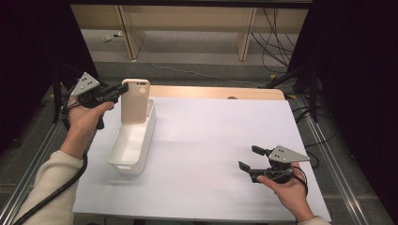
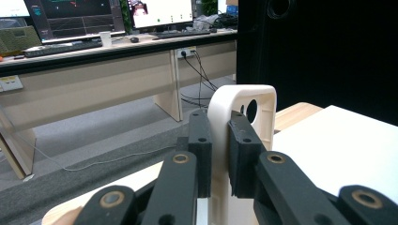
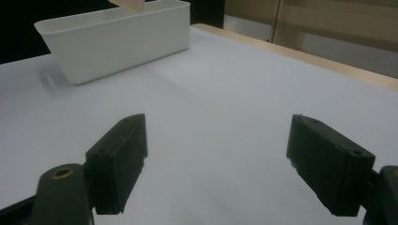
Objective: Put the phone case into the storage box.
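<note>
We see a cream, perhaps pale beige, phone case (image 1: 135,101) above a plain white plastic bin (image 1: 132,141). The worktop (image 1: 211,140) is white with a light wood edge at the back. Both tongs, left (image 1: 123,90) and right (image 1: 247,158), are black, each bearing a grey plate.

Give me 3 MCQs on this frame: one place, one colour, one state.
1. Where is the phone case?
A. flat on the mat
B. upright over the white bin's far end
C. beside the right gripper

2. What colour is the phone case?
A. beige
B. blue
C. black

3. How is the right gripper?
A. shut on the bin
B. shut on the case
C. open, empty

Key: B, the left gripper holds it upright there; A, pale beige shell; C, jaws stand apart over bare mat.
</note>
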A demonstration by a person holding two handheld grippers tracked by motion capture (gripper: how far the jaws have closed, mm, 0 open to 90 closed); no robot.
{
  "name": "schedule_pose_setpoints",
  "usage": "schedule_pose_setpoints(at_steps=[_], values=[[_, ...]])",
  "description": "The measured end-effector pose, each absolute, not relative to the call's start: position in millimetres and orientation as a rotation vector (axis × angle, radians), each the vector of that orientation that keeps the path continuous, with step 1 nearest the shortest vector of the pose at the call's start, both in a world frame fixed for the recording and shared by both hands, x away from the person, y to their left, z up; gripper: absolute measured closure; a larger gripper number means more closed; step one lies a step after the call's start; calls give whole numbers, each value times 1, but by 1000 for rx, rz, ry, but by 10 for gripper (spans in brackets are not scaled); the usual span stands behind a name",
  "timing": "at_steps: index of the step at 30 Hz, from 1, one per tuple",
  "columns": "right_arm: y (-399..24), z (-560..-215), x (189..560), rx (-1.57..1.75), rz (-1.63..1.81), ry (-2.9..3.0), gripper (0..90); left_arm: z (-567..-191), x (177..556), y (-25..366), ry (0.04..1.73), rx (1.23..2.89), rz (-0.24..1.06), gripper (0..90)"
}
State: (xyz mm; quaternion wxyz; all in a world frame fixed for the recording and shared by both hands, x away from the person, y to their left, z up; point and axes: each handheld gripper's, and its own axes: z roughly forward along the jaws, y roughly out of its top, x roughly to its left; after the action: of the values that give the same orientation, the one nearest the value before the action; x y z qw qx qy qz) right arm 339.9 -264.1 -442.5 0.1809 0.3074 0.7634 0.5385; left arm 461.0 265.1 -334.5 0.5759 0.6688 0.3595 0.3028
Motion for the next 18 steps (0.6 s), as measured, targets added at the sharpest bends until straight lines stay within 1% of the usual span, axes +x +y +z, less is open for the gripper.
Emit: schedule_pose_setpoints(at_steps=[4,9,12,18], values=[[-266,-441,339,874,1480,2174,218,-335,463,265,844,1567,707,814],[-264,-442,340,870,1523,2156,219,-336,465,263,841,1570,706,813],[-267,-440,338,883,1462,2191,218,-337,466,262,839,1571,705,814],[-266,-442,340,861,1491,2157,218,-339,469,260,842,1575,709,814]])
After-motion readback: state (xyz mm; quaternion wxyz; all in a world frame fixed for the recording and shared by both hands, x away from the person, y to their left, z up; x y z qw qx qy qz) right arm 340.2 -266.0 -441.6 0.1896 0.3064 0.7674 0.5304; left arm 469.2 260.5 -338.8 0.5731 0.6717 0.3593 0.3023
